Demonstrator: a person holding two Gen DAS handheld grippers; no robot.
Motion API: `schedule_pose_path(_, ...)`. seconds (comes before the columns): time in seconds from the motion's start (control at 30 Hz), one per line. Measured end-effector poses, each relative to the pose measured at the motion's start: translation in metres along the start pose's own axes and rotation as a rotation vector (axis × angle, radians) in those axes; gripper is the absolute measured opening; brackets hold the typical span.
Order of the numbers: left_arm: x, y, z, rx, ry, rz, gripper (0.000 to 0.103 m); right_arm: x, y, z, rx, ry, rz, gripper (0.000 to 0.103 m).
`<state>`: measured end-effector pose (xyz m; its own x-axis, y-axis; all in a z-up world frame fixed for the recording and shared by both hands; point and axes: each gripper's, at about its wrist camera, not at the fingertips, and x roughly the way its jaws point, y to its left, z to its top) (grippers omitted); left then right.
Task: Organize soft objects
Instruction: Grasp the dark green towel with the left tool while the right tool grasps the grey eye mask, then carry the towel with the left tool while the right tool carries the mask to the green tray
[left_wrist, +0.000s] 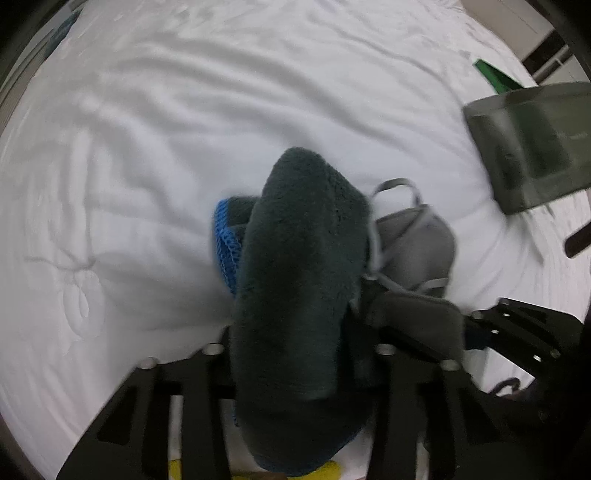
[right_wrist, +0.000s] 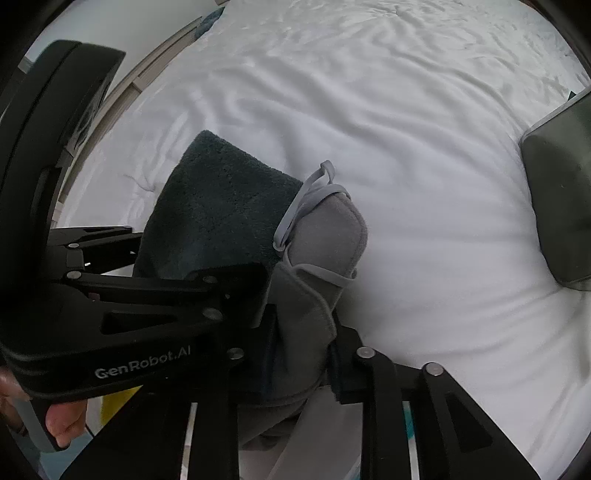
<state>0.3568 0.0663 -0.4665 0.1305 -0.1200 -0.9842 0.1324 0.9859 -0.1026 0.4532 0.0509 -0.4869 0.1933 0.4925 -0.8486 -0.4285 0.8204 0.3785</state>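
My left gripper (left_wrist: 295, 354) is shut on a dark teal fluffy cloth (left_wrist: 299, 266) with a blue knitted edge (left_wrist: 225, 243), held above the white bed. My right gripper (right_wrist: 299, 354) is shut on a grey fleece piece (right_wrist: 317, 258) with pale grey straps (right_wrist: 295, 214). The two held pieces touch side by side. The grey piece (left_wrist: 413, 243) shows to the right in the left wrist view; the teal cloth (right_wrist: 218, 214) and the left gripper's body (right_wrist: 110, 325) show to the left in the right wrist view.
A rumpled white bedsheet (left_wrist: 184, 129) spreads below both grippers. A translucent dark bin (left_wrist: 532, 144) sits on the bed to the right, also in the right wrist view (right_wrist: 561, 192). A green object (left_wrist: 495, 75) lies behind it. The bed edge (right_wrist: 147, 74) runs at far left.
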Motion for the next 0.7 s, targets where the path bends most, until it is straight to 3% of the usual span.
schedule_pose_path(0.43, -0.049, 0.001, -0.010, -0.005, -0.140, 0.068, 0.023, -0.042, -0.005, -0.010, 0.015, -0.087, 0.035, 0.013)
schedule_pose_path(0.7, -0.078, 0.004, -0.013, -0.057, -0.175, 0.078, 0.023, -0.088, -0.021, -0.017, 0.055, -0.176, 0.049, 0.013)
